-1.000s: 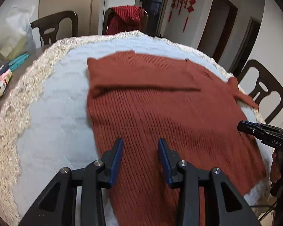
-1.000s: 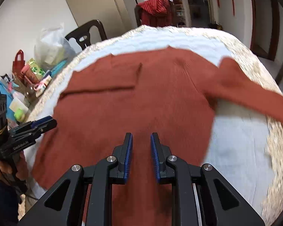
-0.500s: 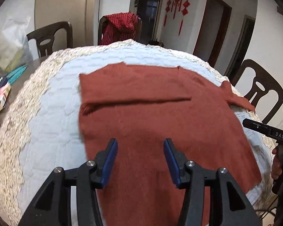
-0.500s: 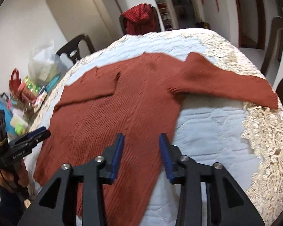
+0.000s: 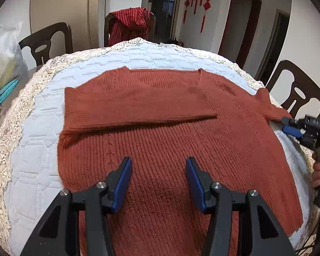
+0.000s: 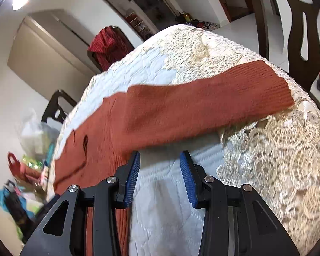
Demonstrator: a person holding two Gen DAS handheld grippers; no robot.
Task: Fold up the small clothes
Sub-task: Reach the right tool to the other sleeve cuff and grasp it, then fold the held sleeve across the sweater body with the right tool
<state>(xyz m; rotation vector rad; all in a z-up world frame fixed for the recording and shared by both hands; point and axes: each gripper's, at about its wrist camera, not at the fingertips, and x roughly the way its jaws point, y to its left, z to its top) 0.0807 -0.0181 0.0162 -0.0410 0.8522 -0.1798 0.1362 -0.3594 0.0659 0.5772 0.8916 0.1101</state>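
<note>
Both grippers, left (image 5: 159, 171) and right (image 6: 160, 165), hover over the sweater (image 5: 172, 132), jaws spread after opening, gripping nothing.

Black tongs (image 5: 159, 181) with ribbed blue pads, silver screws.

A rust-red knitted sweater with ribbed lines (image 5: 170, 132) lies flat on the table. One sleeve (image 5: 138, 106) is folded across its chest. The other sleeve (image 6: 202, 104) sticks straight out to the side, its cuff on the lace edge.
</note>
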